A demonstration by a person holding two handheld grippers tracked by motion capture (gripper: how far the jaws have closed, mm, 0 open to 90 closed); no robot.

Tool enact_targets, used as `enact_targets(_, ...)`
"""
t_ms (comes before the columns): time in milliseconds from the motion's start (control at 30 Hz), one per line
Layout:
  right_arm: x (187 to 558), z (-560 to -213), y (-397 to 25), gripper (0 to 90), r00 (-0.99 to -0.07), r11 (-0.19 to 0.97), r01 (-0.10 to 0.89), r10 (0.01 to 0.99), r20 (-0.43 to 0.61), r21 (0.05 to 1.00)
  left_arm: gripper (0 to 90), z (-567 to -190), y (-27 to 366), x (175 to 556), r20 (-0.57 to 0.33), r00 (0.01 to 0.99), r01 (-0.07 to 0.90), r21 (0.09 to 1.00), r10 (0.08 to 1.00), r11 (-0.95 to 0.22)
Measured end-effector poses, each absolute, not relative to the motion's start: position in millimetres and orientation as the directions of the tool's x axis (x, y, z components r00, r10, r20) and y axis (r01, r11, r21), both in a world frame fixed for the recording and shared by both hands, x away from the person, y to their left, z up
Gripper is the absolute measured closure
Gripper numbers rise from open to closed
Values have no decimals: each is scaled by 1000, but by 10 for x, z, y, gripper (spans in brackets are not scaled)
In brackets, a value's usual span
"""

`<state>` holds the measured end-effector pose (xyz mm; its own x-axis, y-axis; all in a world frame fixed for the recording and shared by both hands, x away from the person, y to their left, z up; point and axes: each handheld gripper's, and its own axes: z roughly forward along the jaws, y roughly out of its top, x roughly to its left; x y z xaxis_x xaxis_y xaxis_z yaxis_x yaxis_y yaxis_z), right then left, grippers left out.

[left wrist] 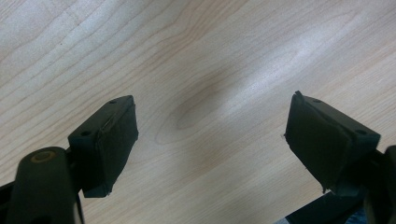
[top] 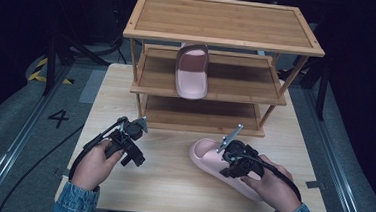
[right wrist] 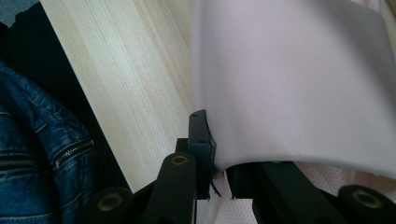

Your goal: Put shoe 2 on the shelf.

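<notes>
R gripper [top: 229,150] sits over the pink slipper [top: 207,155] lying on the table [top: 171,180], near the front-right, toe end toward the rack. In the right gripper view its jaws are closed onto the slipper's strap [right wrist: 289,84] — one jaw outside the strap's edge, the other under it, with the pale pink band pinched between them and almost no gap left. The perforated insole shows below the strap at the bottom right of that view.

L gripper [top: 134,143] is well apart from that slipper, over bare tabletop at the front-left. In the left gripper view [left wrist: 210,140] its jaws are spread wide, w/ nothing but wood grain between the two black pads; they hold and touch nothing.

Count — slippers: 2, both pink. One on the table in the R gripper's pinch, the second slipper [top: 192,71] on the middle shelf of the wooden rack [top: 222,20], toe end toward the person and hanging a bit over the shelf's front edge. Rack: 1, w/ 3 shelves — top and bottom ones bare. Grippers: 2, one per hand. Denim sleeves [top: 76,201] at both wrists.
</notes>
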<state>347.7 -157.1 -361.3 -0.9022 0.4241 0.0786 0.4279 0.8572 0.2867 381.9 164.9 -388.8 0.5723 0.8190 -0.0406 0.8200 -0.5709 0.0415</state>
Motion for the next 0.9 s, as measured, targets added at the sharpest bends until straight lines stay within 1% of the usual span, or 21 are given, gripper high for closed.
enact_targets(467, 3546, -2957, -1651, 818, -901, 850, 418, 433, 27, 321, 177, -3890, 1572, 3902, -34, 597, 802, 30, 801, -596)
enact_targets(600, 3562, -2851, -1656, 818, -901, 850, 418, 434, 23, 322, 176, -3889, 1564, 3904, -41, 601, 800, 31, 799, -600)
enact_targets(667, 3568, -2785, -1654, 817, -905, 854, 408, 426, 16, 323, 175, -3880, 1555, 3906, -28, 607, 795, 26, 794, -607)
enact_targets(700, 3568, -2753, -1650, 817, -903, 853, 410, 430, 12, 324, 175, -3891, 1545, 3905, -44, 606, 795, 28, 794, -606)
enact_targets(900, 3625, -2572, -1660, 817, -903, 851, 406, 430, 3, 334, 177, -3898, 1535, 3899, -42, 616, 788, 25, 787, -616)
